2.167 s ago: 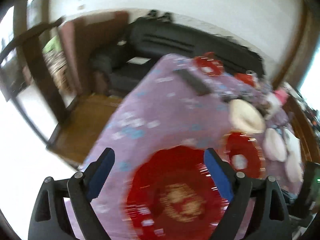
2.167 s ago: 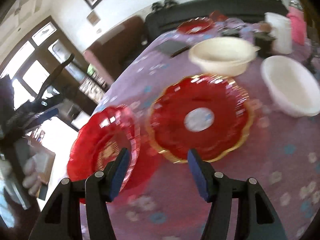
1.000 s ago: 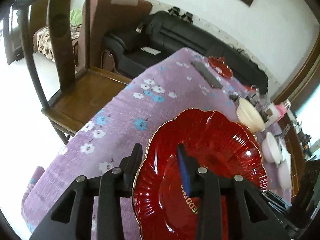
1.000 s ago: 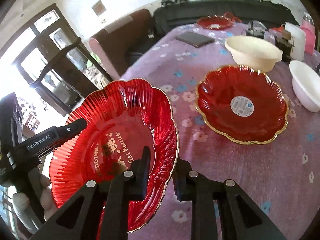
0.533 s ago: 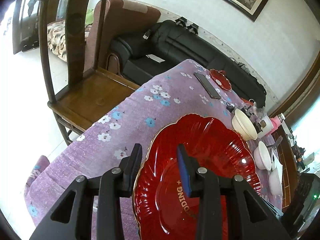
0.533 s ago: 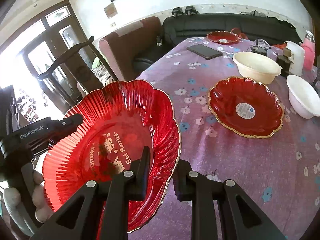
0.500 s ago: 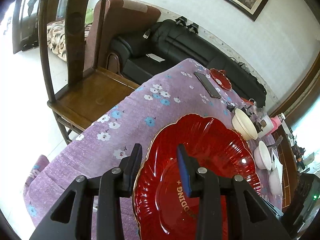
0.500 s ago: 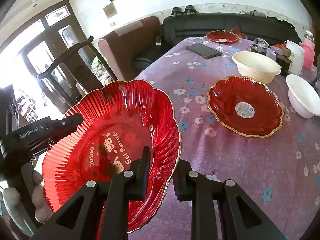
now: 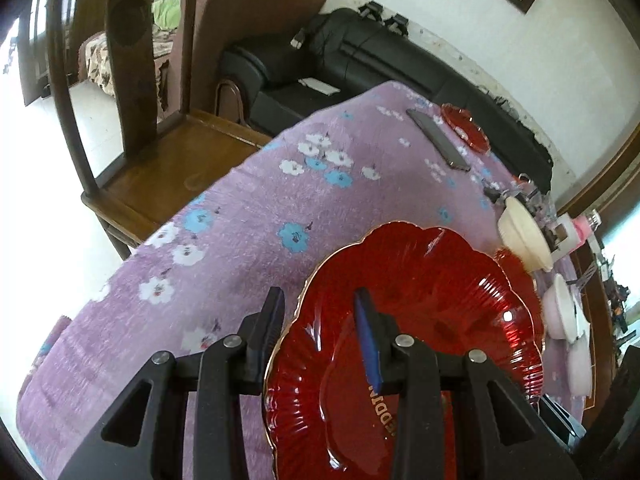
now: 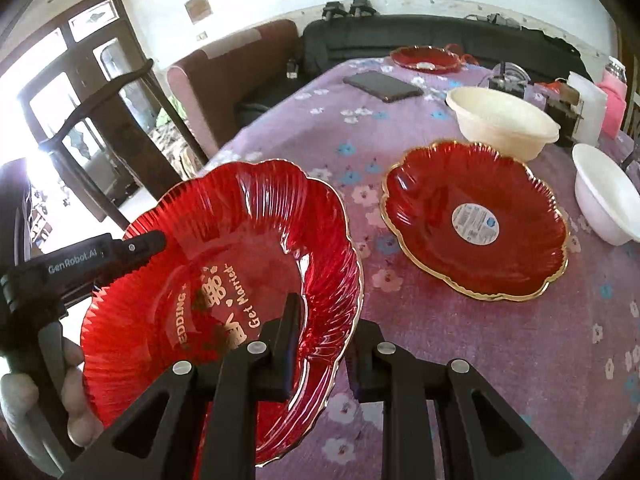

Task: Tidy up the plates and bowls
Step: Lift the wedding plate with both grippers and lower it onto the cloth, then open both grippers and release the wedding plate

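Now the ribbed red plate (image 10: 224, 256) is up off the counter (image 10: 500, 344), pinched on two opposite edges. A couple of seconds ago both hand-held grippers stood spread wide with the plate lying flat between the left one's fingers; since then each has closed on the rim and the plate has come up, and over the last half second it has barely shifted.

The left hand-held gripper (image 9: 320, 320) is clamped on the plate's near-left rim, one finger below and the blue-padded one inside the dish. The right hand-held gripper (image 10: 324, 332) is clenched on the opposite rim, one finger over the gold lettering and the other under the edge.

Ahead and to the right of the right hand-held gripper lies the second red plate (image 10: 476, 220), flat on the purple cloth with a round sticker at its centre. Just beyond it sits a cream bowl (image 10: 502, 122), and further right a white bowl (image 10: 606, 196). A smaller red dish (image 10: 426, 57) and a dark phone (image 10: 382, 86) lie far ahead.

With the lift done, I would judge stacking comes next: carrying this plate across and lowering it level into the stickered one. Uneven pull between the two grips could twist the thin rim.
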Demonstrator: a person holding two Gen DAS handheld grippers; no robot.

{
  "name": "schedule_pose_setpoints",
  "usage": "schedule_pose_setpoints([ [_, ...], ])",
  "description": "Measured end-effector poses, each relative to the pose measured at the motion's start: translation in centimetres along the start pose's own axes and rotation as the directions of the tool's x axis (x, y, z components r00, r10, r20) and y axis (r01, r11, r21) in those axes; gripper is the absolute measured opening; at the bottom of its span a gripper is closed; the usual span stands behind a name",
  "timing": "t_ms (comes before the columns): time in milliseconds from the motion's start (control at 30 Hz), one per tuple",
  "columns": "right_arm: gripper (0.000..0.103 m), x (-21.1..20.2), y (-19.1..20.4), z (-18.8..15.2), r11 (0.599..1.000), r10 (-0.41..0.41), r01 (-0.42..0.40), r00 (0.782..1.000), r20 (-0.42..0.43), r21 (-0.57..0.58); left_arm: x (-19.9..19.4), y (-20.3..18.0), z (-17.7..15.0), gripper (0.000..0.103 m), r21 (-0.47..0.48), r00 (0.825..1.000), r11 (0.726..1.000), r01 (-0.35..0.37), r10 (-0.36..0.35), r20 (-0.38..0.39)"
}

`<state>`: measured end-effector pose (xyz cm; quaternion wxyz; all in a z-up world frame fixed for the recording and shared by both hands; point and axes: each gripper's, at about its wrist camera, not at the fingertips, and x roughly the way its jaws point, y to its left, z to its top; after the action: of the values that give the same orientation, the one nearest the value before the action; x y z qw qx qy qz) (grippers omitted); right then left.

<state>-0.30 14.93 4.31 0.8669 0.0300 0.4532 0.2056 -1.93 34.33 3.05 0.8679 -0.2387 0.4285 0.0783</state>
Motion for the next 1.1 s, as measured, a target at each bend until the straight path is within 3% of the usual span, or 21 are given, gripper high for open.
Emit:
schedule_pose_setpoints([
  [267, 0.023, 2.1, -0.7, -0.5, 1.000, -0.006, 0.008, 0.999, -0.044, 0.030, 1.8, -0.5, -0.1, 0.035, 0.043, 0.999, 0.998, -0.047, 0.048, -0.020],
  [367, 0.025, 2.0, -0.5, -0.5, 1.000, -0.007, 0.008, 0.999, -0.040, 0.027, 1.7, -0.5, -0.2, 0.042, 0.042, 0.999, 0.998, -0.036, 0.037, -0.021],
  [500, 0.036, 1.3, -0.6, -0.6, 0.999, 0.017, -0.015, 0.999, -0.036, 0.042, 0.5, -0.5, -0.3, 0.047, 0.041, 1.000, 0.999, -0.026, 0.026, 0.001],
  [600, 0.045, 0.3, -0.7, -0.7, 0.999, 0.014, -0.013, 1.000, -0.013, 0.051, -1.3, -0.7, -0.6, 0.057, 0.043, 0.999, 0.999, -0.024, 0.022, 0.043],
  [733, 0.047, -1.4, -1.0, -1.1, 0.997, 0.003, -0.004, 1.000, 0.020, 0.073, -4.1, -1.5, -1.4, 0.066, 0.068, 0.991, 0.996, -0.057, 0.049, 0.123],
  [867, 0.047, -3.4, -1.4, -1.8, 0.996, -0.012, 0.007, 0.998, 0.062, 0.085, -6.9, -2.9, -2.6, 0.069, 0.117, 0.972, 0.984, -0.135, 0.108, 0.210],
  [1100, 0.051, -7.0, -2.6, -2.9, 0.991, -0.029, 0.011, 0.991, 0.133, 0.133, -10.8, -5.2, -4.6, 0.071, 0.180, 0.947, 0.966, -0.188, 0.129, 0.296],
])
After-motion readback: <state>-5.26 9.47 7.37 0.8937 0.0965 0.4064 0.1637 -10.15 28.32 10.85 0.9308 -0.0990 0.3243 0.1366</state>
